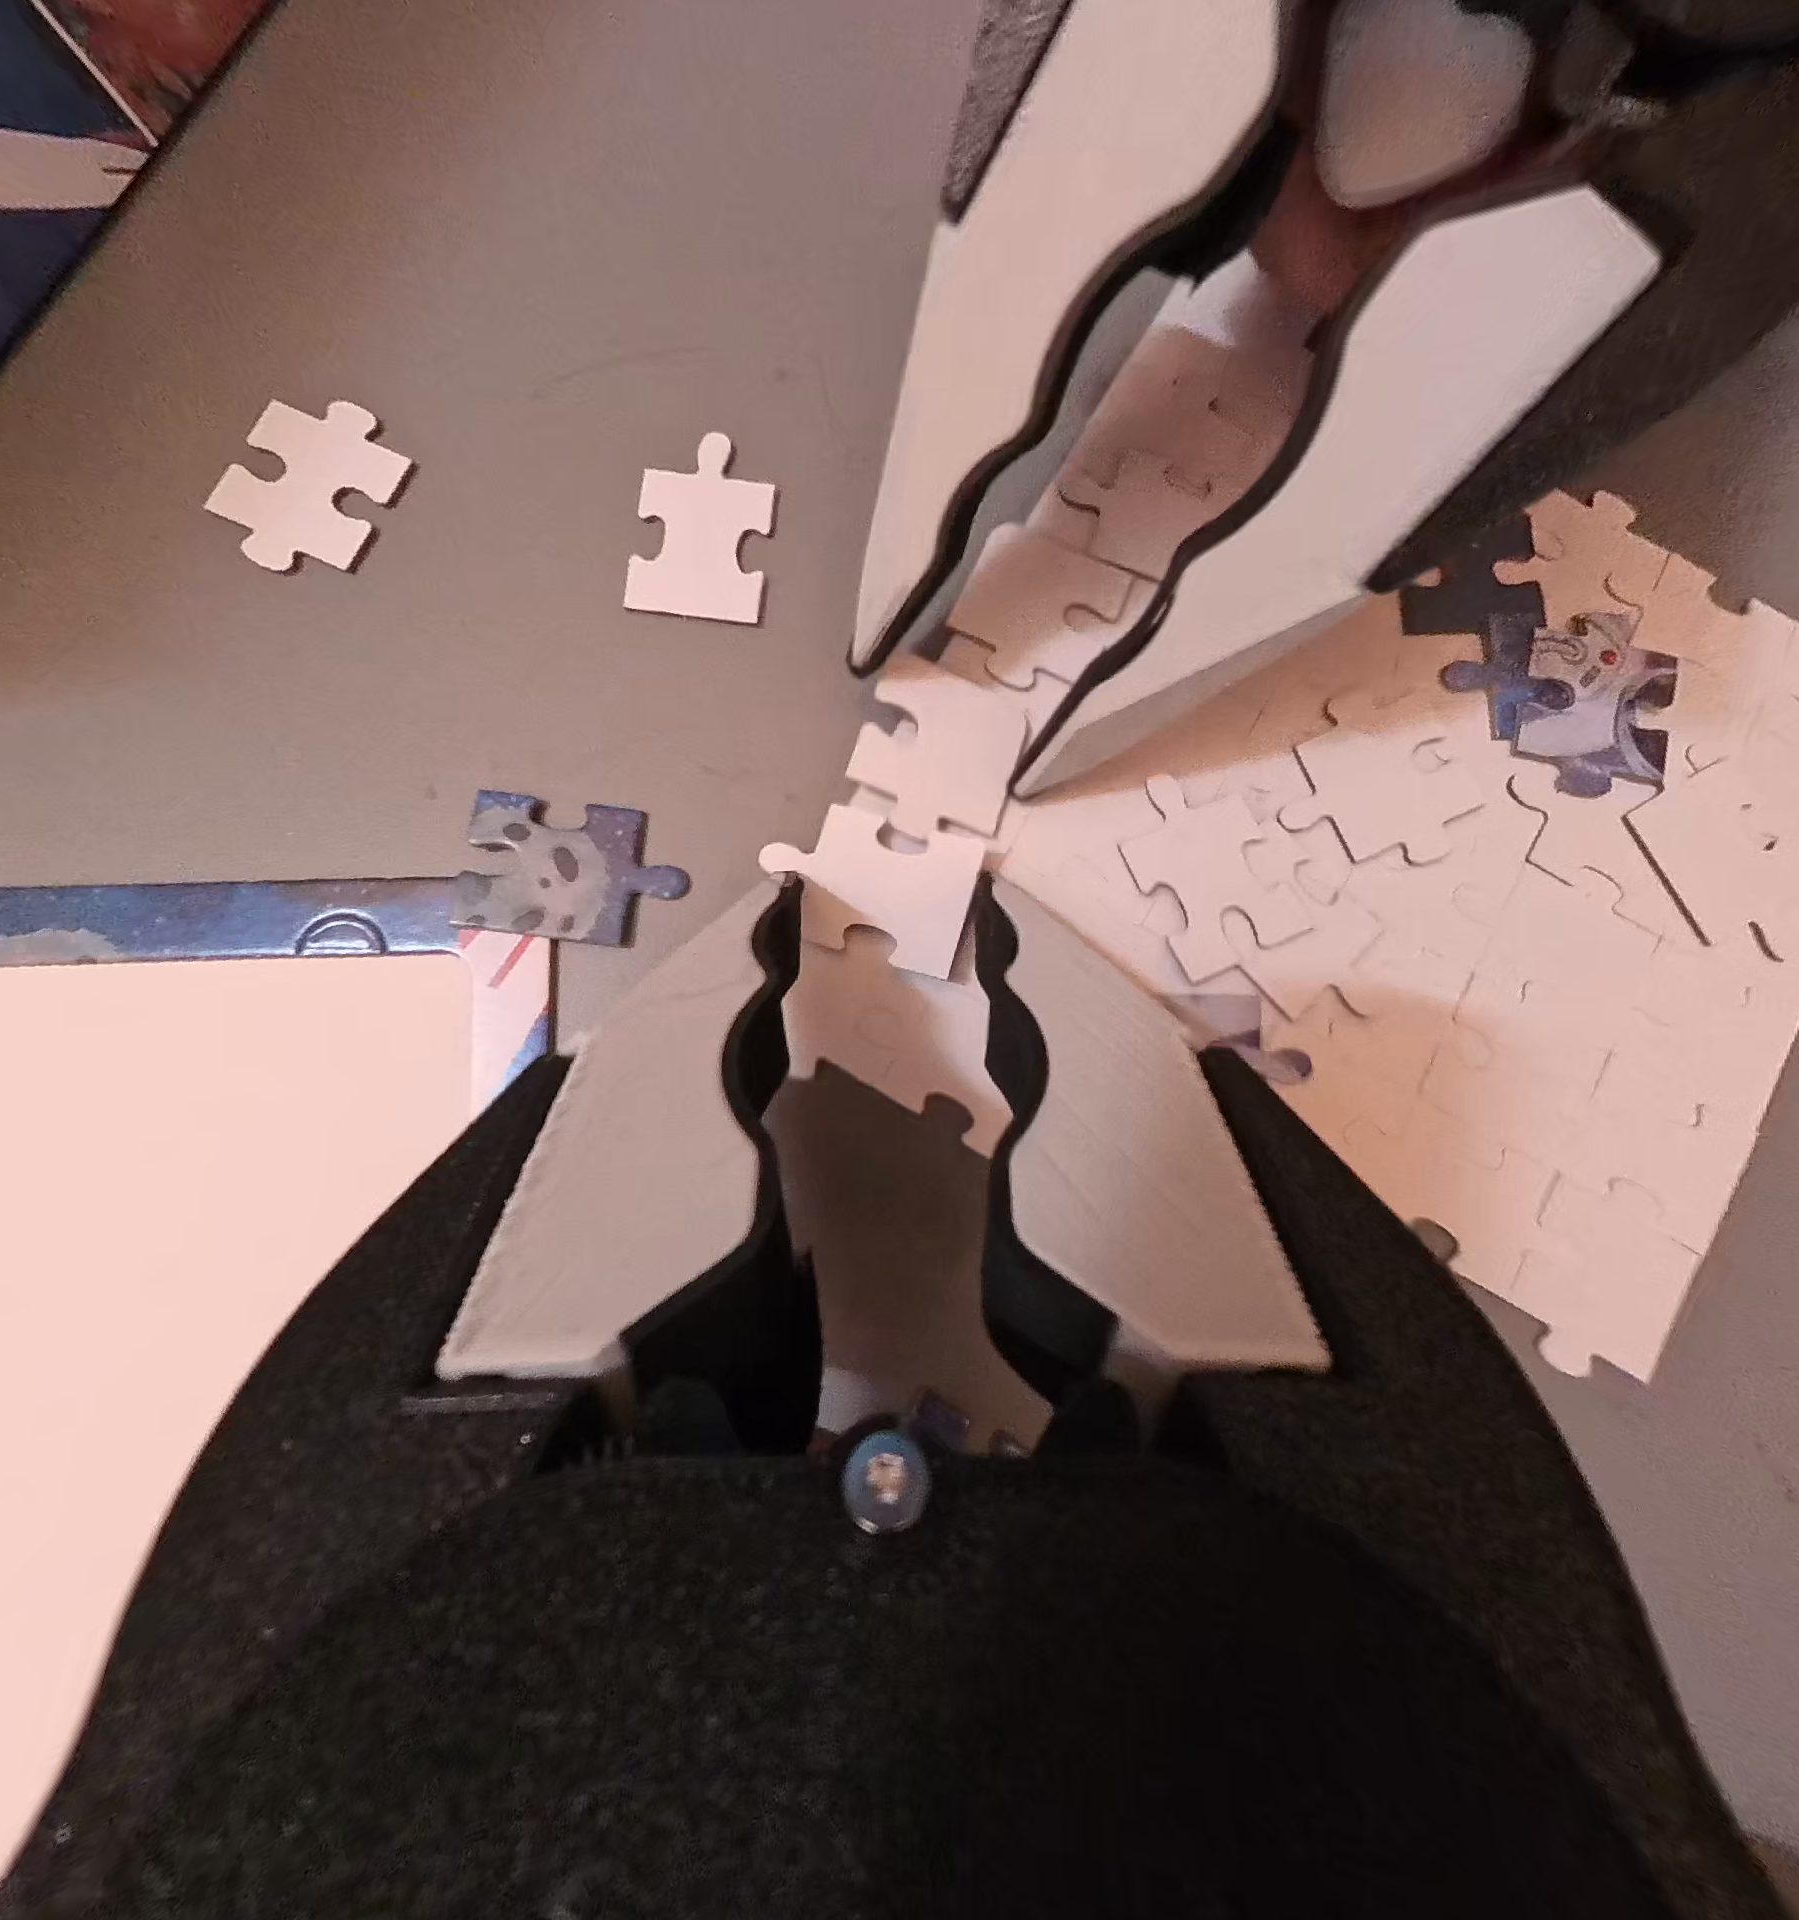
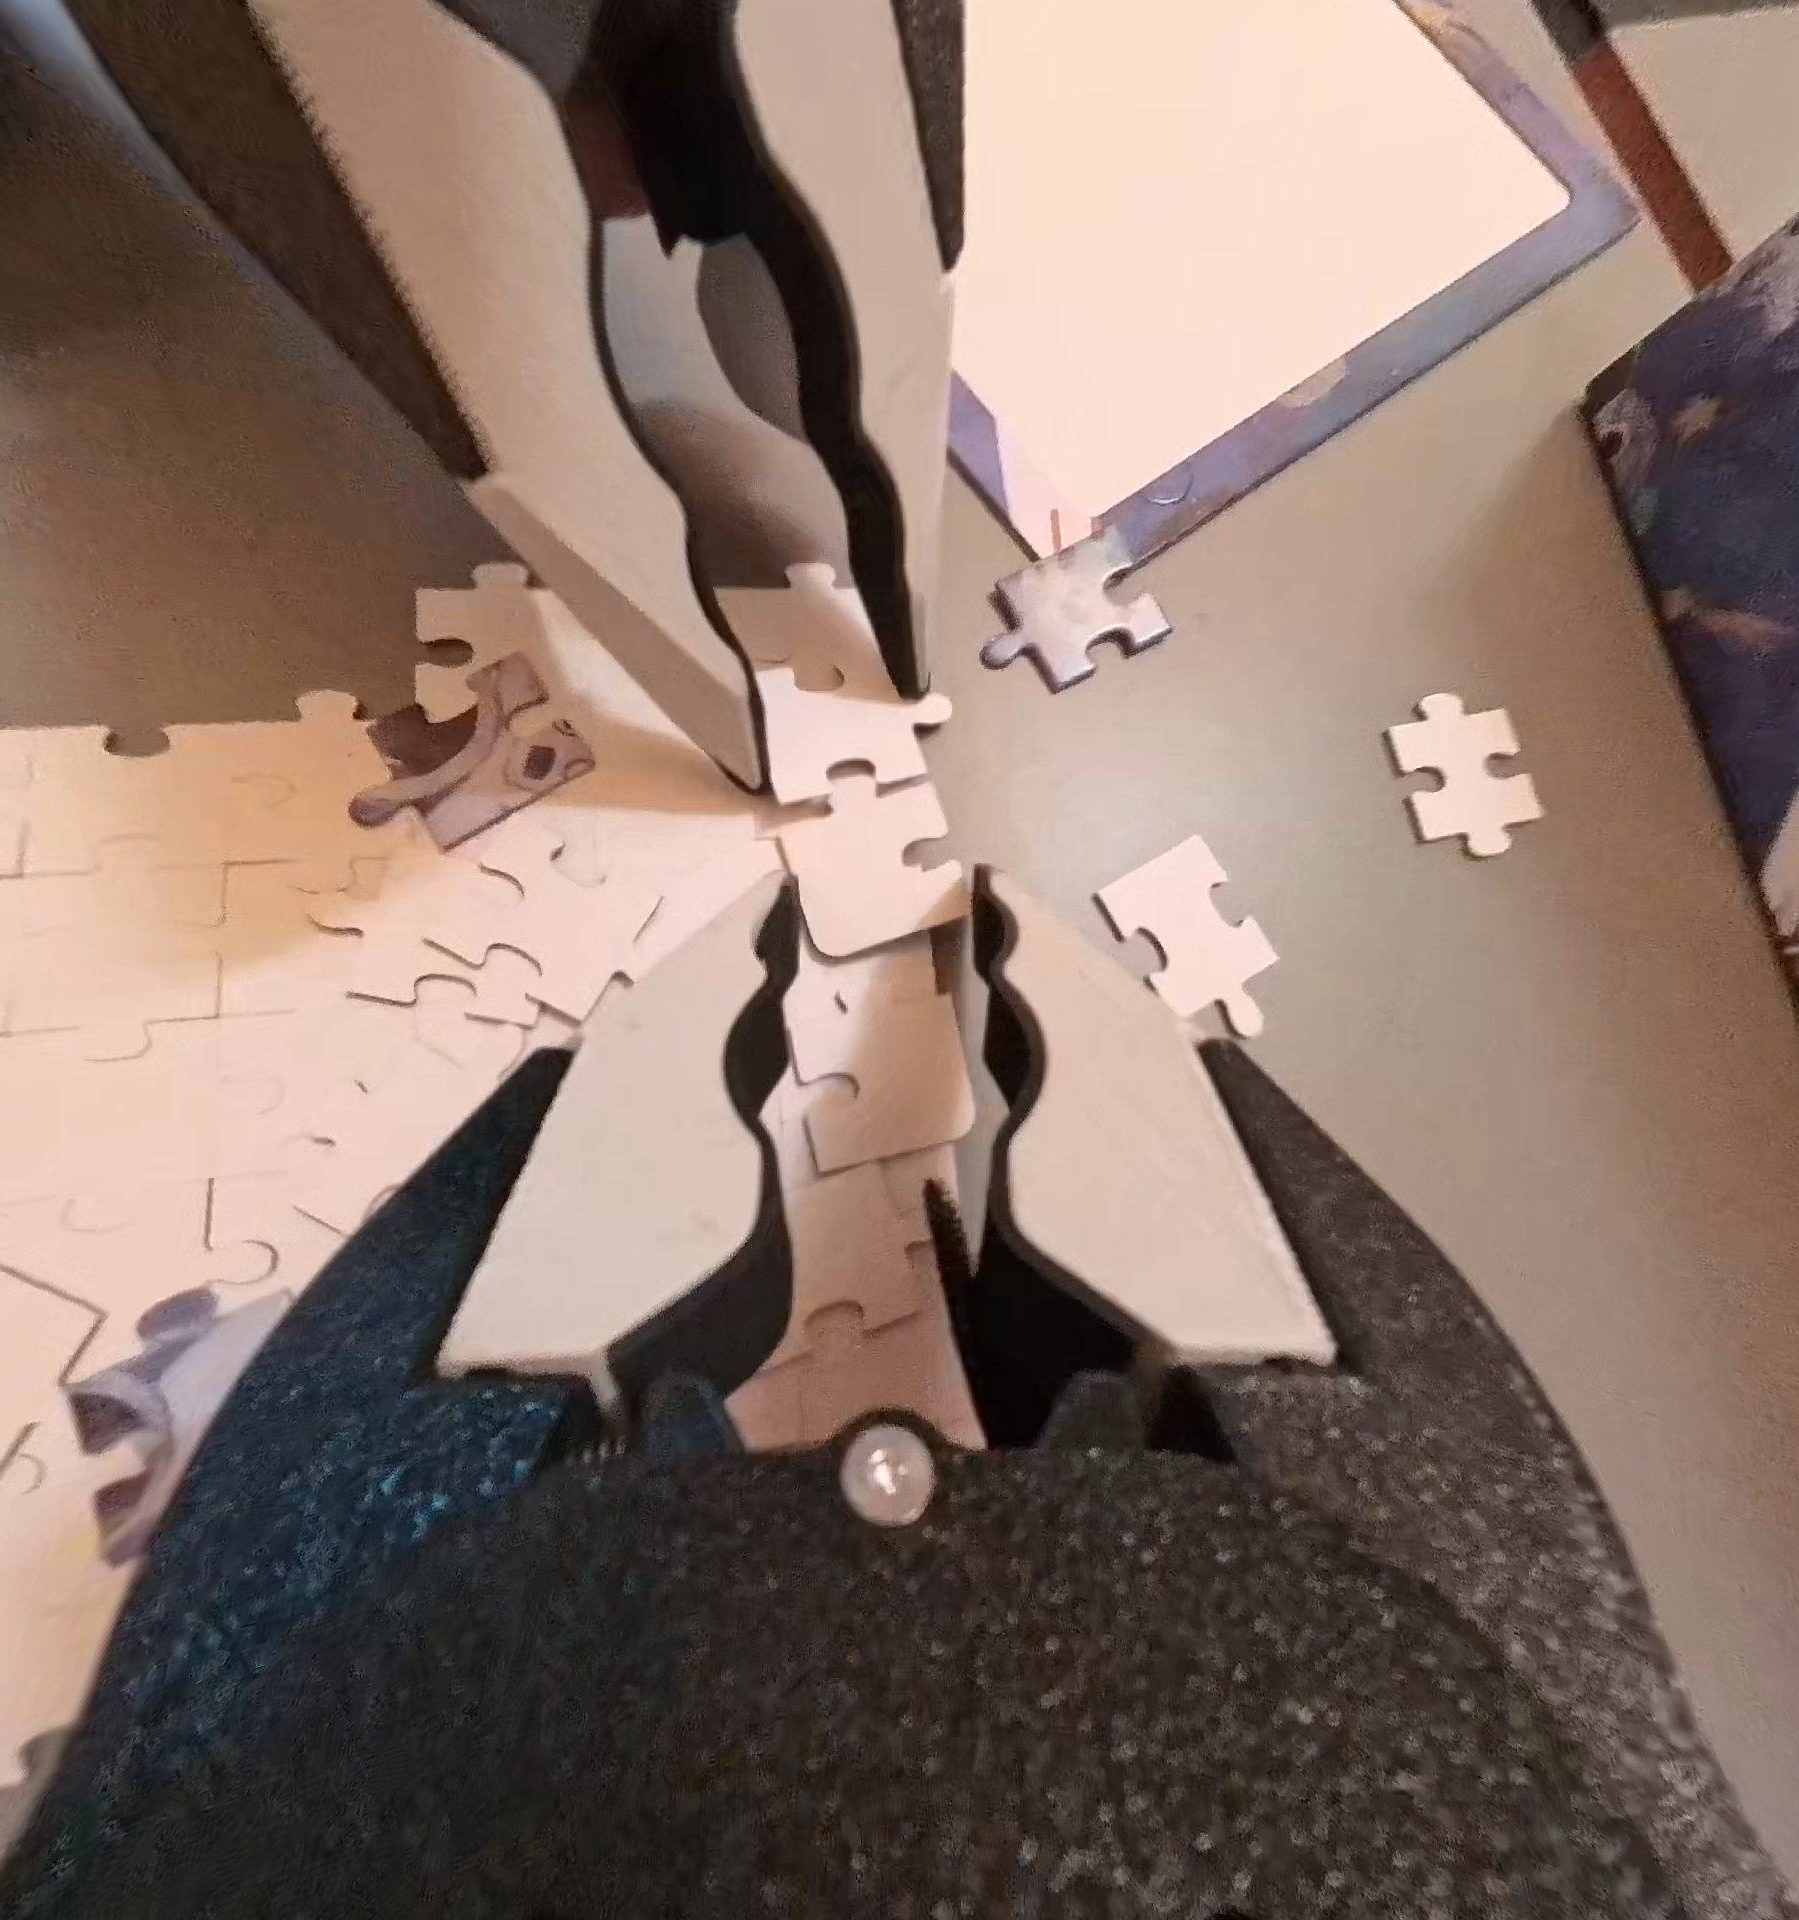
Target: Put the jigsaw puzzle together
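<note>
The jigsaw puzzle lies face down, white, partly joined, on a grey table; it also shows in the right wrist view. My left gripper is shut on a white puzzle piece, held across its width. My right gripper comes in from above, shut on a second white piece. The two pieces meet tab to notch at the puzzle's edge. In the right wrist view my right gripper holds its piece against the left gripper's piece.
Two loose white pieces and a blue face-up piece lie on the table. A blue-bordered puzzle frame is to the left, a picture box is at the far corner. A face-up piece lies on the puzzle. The grippers are tip to tip, or close to it.
</note>
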The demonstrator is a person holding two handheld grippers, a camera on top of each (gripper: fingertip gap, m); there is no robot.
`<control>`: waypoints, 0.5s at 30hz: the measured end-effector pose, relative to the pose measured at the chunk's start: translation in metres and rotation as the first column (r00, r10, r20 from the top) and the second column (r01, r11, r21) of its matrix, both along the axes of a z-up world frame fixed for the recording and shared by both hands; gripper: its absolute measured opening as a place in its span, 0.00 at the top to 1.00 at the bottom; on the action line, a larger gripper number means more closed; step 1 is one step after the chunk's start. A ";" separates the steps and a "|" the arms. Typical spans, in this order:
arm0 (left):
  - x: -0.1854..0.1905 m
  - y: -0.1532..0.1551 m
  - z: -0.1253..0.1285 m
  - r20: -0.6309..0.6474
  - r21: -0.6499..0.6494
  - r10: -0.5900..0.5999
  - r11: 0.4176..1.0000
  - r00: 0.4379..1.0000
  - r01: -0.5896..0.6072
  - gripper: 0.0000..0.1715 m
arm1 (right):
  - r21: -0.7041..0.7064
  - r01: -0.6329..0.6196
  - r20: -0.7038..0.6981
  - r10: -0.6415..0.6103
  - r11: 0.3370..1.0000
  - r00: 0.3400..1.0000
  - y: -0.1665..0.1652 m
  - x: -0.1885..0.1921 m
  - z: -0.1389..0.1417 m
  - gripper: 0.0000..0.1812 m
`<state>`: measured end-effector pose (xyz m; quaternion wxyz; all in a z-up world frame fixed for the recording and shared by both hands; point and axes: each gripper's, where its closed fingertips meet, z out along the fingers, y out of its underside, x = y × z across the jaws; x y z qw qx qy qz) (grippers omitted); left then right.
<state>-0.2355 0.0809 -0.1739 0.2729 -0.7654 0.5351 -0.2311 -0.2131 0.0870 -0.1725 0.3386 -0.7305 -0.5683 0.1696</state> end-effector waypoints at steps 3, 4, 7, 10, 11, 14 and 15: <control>-0.003 0.001 0.006 0.041 -0.030 0.018 0.999 0.999 -0.017 0.81 | 0.115 -0.002 0.045 -0.004 0.993 0.999 0.001 0.009 0.008 0.82; -0.005 0.002 0.009 0.061 -0.044 0.027 0.999 0.998 -0.025 0.81 | 0.145 0.009 0.045 -0.016 0.989 0.999 0.003 0.014 0.013 0.82; -0.016 0.001 0.018 0.092 -0.097 0.040 0.995 0.995 -0.031 0.81 | 0.244 0.143 0.032 -0.155 0.959 0.987 0.025 0.043 0.029 0.82; -0.045 -0.011 0.021 0.023 -0.153 0.038 0.988 0.999 -0.034 0.80 | 0.113 0.307 0.057 -0.314 0.945 0.948 0.041 0.080 0.015 0.78; -0.055 -0.018 0.020 -0.009 -0.169 0.032 0.985 0.999 -0.033 0.80 | 0.095 0.340 0.066 -0.347 0.936 0.936 0.045 0.088 0.010 0.70; -0.071 -0.023 0.020 -0.076 -0.119 0.033 0.992 0.997 -0.042 0.60 | 0.056 0.305 0.016 -0.306 0.951 0.952 0.037 0.079 0.014 0.67; -0.067 -0.022 0.022 -0.068 -0.106 0.029 0.994 0.997 -0.036 0.60 | 0.027 0.248 -0.038 -0.247 0.968 0.968 0.027 0.064 0.022 0.73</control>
